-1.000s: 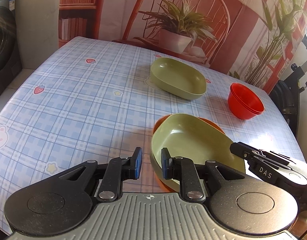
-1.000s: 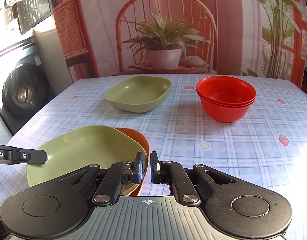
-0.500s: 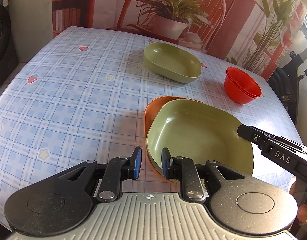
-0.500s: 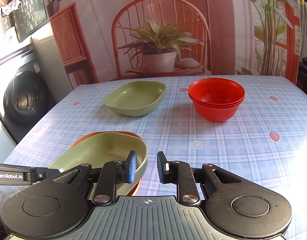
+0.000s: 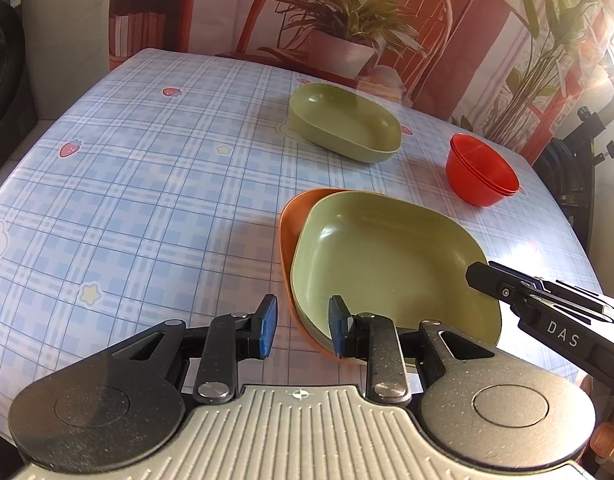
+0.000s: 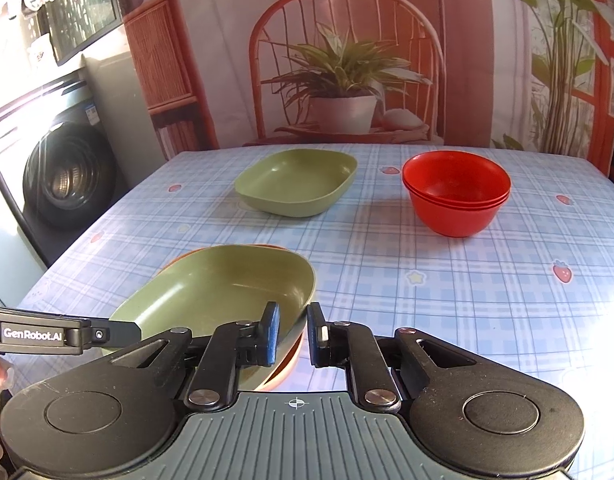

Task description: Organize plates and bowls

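Observation:
A green plate (image 5: 391, 264) sits nested in an orange plate (image 5: 289, 220) near the table's front edge; both show in the right wrist view, green plate (image 6: 223, 292) over the orange plate (image 6: 283, 372). A second green plate (image 5: 343, 122) (image 6: 297, 180) lies farther back. Stacked red bowls (image 5: 481, 176) (image 6: 457, 192) stand to the right. My left gripper (image 5: 301, 330) is open and empty, just left of the plates' near rim. My right gripper (image 6: 293, 334) is open, its fingers on either side of the stacked plates' right rim, not touching it.
The table (image 5: 147, 200) has a blue checked cloth. A potted plant on a chair (image 6: 343, 92) stands behind it. A washing machine (image 6: 63, 176) is at the left. A black stand (image 5: 579, 168) is past the table's right edge.
Both grippers drew back a little from the plates. My right gripper's jaws opened wider. The green plate settled lower into the orange one.

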`<state>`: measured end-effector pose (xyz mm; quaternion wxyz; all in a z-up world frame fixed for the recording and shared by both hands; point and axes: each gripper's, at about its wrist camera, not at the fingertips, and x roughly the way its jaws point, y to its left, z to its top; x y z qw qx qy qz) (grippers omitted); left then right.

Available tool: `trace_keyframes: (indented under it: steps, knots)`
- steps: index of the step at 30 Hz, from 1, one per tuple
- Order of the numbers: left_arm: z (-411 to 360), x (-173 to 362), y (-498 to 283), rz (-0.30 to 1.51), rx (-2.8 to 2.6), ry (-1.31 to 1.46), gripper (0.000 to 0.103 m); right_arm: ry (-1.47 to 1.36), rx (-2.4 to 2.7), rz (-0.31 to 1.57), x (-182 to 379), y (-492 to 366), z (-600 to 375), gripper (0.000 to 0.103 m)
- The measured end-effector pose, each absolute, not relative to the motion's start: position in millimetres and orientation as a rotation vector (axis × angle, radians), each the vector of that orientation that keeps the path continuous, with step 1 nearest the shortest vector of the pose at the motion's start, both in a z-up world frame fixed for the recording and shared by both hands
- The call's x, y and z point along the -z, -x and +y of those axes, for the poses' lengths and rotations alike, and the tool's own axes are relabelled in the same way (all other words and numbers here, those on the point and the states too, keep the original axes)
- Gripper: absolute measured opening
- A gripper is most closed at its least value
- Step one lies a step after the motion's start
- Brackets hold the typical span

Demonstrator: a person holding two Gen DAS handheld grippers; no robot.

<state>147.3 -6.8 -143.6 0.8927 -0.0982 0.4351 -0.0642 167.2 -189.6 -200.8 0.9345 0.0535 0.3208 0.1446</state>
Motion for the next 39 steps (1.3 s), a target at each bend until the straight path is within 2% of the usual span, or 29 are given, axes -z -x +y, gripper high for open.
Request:
trace_keyframes:
  steps: [9,20,25,39]
  knots:
    - [-1,145,-148,0.897,0.149,0.239,0.038,-0.015,-0.306,0.673,211,-189,-178,0.006]
    - [-12,158,-153,0.939,0.160,0.188,0.041,0.056,-0.294,0.653,219,-209,-164,0.003]
    - [-9,164,-158,0.952,0.131,0.204,0.053,0.042,-0.289,0.651,224,-204,-166,0.005]
    - [-9,168,-154,0.957,0.107,0.213,0.054,-0.052,-0.291,0.578,213,-167,-191,0.010]
